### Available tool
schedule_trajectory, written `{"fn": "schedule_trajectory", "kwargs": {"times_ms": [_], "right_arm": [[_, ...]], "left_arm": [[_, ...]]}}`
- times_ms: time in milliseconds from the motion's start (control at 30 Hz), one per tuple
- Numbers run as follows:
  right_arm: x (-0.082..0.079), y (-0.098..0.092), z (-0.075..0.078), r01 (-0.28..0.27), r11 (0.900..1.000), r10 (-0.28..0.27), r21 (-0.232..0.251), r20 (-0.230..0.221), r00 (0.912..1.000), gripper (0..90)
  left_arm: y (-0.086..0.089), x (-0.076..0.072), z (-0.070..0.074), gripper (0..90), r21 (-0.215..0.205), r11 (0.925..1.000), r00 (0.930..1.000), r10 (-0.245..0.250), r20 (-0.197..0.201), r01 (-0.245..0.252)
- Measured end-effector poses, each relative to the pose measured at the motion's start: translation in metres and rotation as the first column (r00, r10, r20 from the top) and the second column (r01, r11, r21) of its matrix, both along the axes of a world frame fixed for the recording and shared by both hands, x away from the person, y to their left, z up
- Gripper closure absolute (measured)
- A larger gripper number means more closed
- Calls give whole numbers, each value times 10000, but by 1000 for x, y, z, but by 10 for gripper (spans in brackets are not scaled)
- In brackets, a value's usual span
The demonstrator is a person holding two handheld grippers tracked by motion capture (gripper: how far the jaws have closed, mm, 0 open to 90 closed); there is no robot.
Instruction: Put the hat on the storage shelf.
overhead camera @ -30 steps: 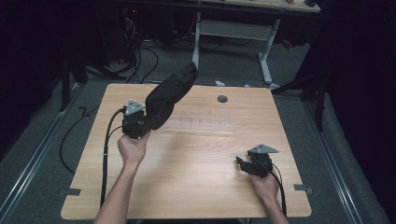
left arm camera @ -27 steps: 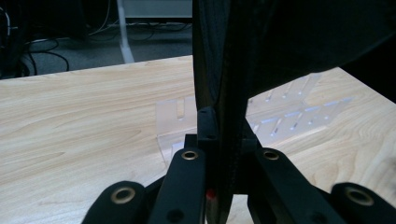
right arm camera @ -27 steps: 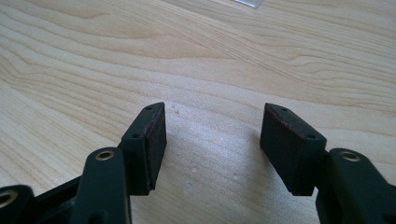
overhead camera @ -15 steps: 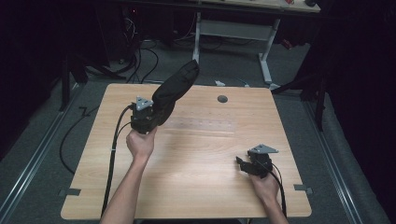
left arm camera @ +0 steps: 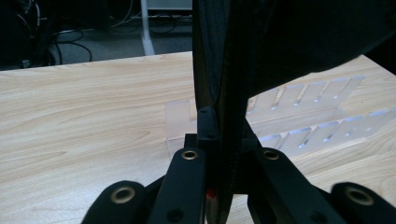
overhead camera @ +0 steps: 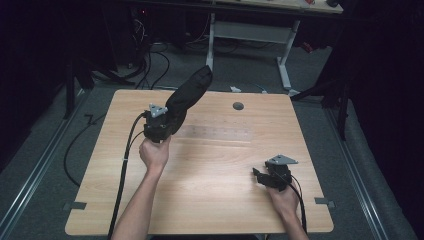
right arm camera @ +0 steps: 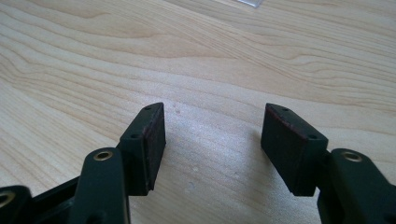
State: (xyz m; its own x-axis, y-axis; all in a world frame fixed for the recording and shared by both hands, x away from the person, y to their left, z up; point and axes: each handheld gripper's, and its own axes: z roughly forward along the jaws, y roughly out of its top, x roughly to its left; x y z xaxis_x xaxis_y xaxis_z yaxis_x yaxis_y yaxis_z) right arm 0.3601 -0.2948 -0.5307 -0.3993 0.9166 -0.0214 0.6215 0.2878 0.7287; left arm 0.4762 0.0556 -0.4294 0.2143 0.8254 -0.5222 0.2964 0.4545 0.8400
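A long black fabric pouch (overhead camera: 191,92) sticks up and away from my left gripper (overhead camera: 169,119), which is shut on its lower end above the table's back left. In the left gripper view the pouch (left arm camera: 289,42) hangs over the scene, with its edge pinched between the jaws of the left gripper (left arm camera: 223,126). My right gripper (overhead camera: 258,175) rests low at the table's front right. Its jaws stand wide apart in the right gripper view (right arm camera: 212,135), with bare wood between the pads.
A clear plastic tray with several ribbed slots (left arm camera: 308,112) lies flat on the wooden table (overhead camera: 210,200) just beyond the left gripper; in the high view the tray (overhead camera: 215,132) is faint. A round cable hole (overhead camera: 238,106) sits near the back edge. Cables and desk legs lie behind.
My left hand has carried the black pouch to the right and slightly lower, towards the table's middle. The right gripper has stayed in place.
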Motion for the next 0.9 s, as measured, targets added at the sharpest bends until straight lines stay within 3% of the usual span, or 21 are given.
{"fn": "schedule_trajectory", "kwargs": {"times_ms": [467, 900], "right_arm": [[0, 0, 0, 9, 10000, -9, 10, -10, 10000, 402], [0, 0, 0, -3, 10000, 3, -3, -7, 10000, 401]], "left_arm": [[-9, 1, 0, 858, -38, 9993, 9993, 382, -39, -382], [-9, -2, -1, 833, -477, 9979, 9988, 421, -267, -433]]}}
